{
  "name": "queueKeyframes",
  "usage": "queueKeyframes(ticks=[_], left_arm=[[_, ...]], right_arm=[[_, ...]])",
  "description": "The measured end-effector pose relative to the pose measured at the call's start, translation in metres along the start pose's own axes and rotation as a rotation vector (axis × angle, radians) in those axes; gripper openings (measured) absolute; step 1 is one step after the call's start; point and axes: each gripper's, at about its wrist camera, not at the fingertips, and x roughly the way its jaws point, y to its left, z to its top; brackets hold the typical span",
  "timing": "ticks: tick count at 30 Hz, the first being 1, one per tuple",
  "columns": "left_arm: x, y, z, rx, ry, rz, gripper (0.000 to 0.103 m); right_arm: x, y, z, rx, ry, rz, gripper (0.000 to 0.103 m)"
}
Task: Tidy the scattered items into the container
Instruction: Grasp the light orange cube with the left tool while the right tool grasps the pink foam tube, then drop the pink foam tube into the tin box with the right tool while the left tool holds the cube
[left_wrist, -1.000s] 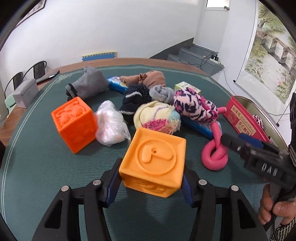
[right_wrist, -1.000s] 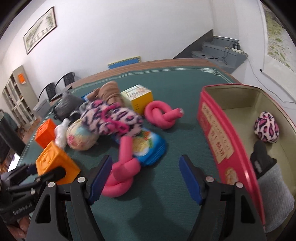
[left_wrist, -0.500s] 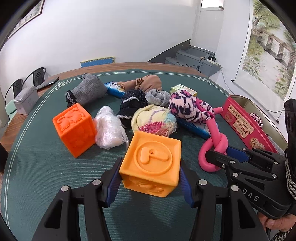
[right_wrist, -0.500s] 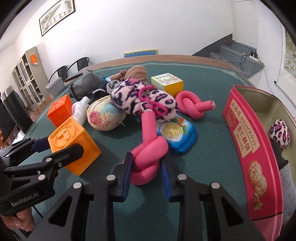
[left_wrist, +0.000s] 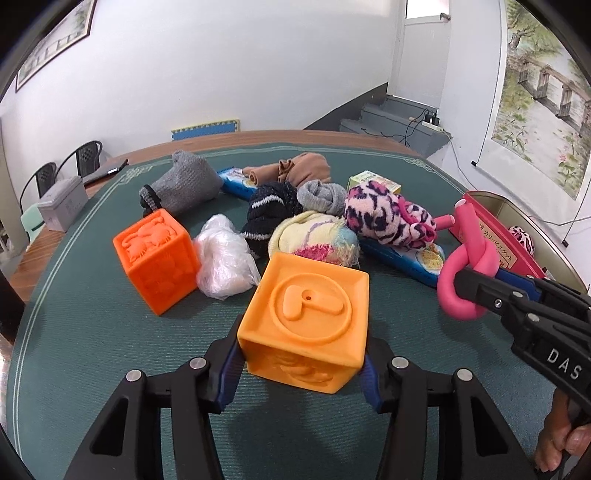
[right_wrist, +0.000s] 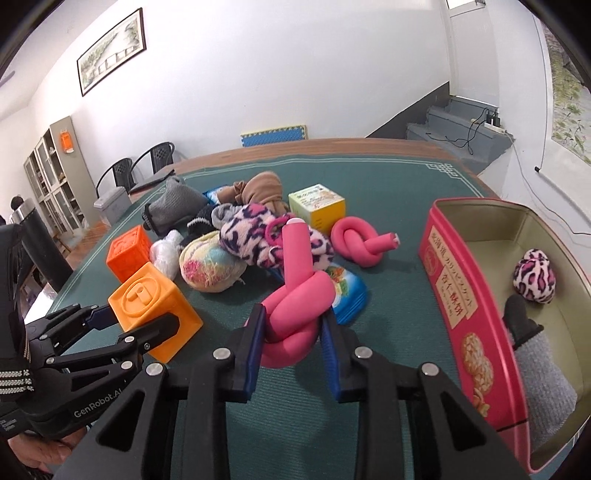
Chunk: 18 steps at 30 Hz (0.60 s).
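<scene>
While the left gripper (left_wrist: 301, 363) is being kept pinched on the yellow-orange embossed cube (left_wrist: 308, 321), its blue pads (left_wrist: 231, 363) are pressing the cube's two side faces, w/ the cube seemingly being held just clear of the green table mat (left_wrist: 92, 332). Judged as light, hollow, rubbery: some give is being expected, so flat opposite faces are the place to be gripped, not corners. The right gripper (right_wrist: 291, 349) is being closed on the lower loop of a knotted pink foam tube (right_wrist: 295, 295); it looks soft, squashy and very light, best taken at the thick knot, since its free end would flop. Beyond, socks, a second pink knot (right_wrist: 360, 240), an orange cube (right_wrist: 129, 253) etc. are lying scattered approx. mid-table. At right, the red tin (right_wrist: 448, 291) is standing open, already holding a leopard-print sock ball (right_wrist: 535, 277) and a grey sock (right_wrist: 543, 384).
</scene>
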Motion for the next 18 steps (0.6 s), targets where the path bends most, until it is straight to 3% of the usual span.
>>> queueKeyframes(ticks=[8,12,18], left_arm=[[-0.004,-0.004,0.002,0.011,-0.018,0.004,0.055],[-0.004,-0.005,0.002,0.009,-0.017,0.0,0.055],[-0.005,-0.011,-0.001,0.014,-0.011,-0.014,0.055]], right_arm=[[-0.036,-0.019,0.013,0.045,-0.122,-0.046,0.031],[-0.053,-0.048,0.019,0.129,-0.172,-0.136,0.031],[-0.064,-0.095,0.021,0.246,-0.177,-0.319,0.032]])
